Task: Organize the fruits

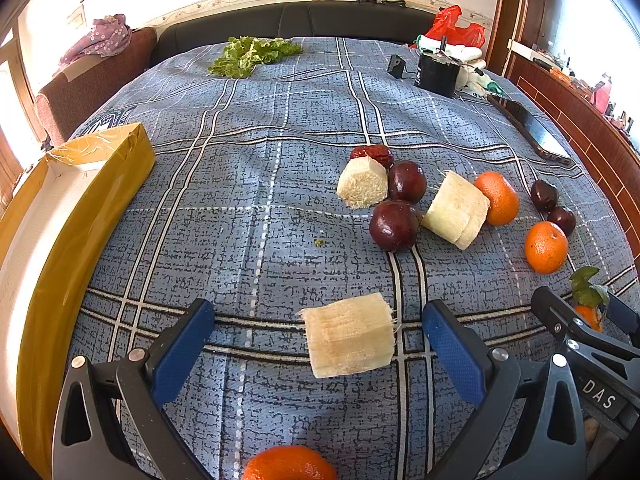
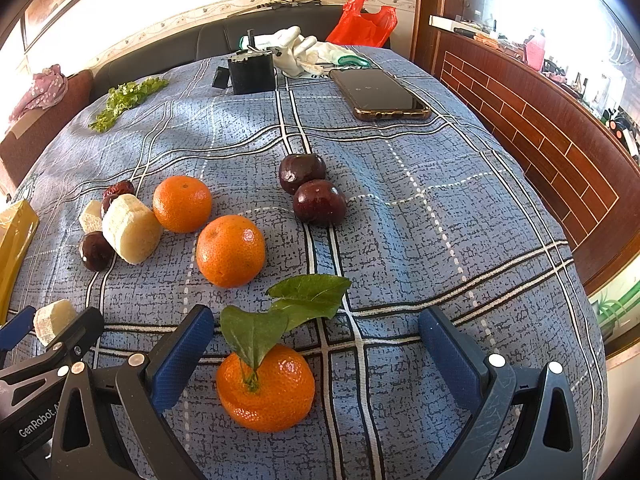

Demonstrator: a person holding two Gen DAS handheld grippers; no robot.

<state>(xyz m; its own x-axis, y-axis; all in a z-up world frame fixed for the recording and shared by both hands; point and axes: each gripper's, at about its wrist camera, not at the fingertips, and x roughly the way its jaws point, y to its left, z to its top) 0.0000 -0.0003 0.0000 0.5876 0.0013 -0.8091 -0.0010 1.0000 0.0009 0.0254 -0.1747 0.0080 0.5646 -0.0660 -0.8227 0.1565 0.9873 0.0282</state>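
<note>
My left gripper (image 1: 318, 334) is open, its blue fingers either side of a pale sugarcane chunk (image 1: 349, 335) lying on the blue plaid cloth. Beyond lie two more cane chunks (image 1: 456, 209), dark plums (image 1: 394, 225), red dates (image 1: 374, 153) and oranges (image 1: 546, 246). My right gripper (image 2: 316, 344) is open around a leafy orange (image 2: 266, 386), not touching it. Two oranges (image 2: 230, 250) and two plums (image 2: 319, 201) lie ahead of it. A yellow box (image 1: 60, 208) sits at the left.
A phone (image 2: 380, 94), a black motor block (image 2: 252, 68), white gloves (image 2: 308, 54) and a red bag (image 2: 362, 20) lie at the far side. Lettuce (image 1: 250, 54) lies far left. Another orange (image 1: 290, 464) sits under my left gripper. A wooden wall (image 2: 532, 120) runs along the right.
</note>
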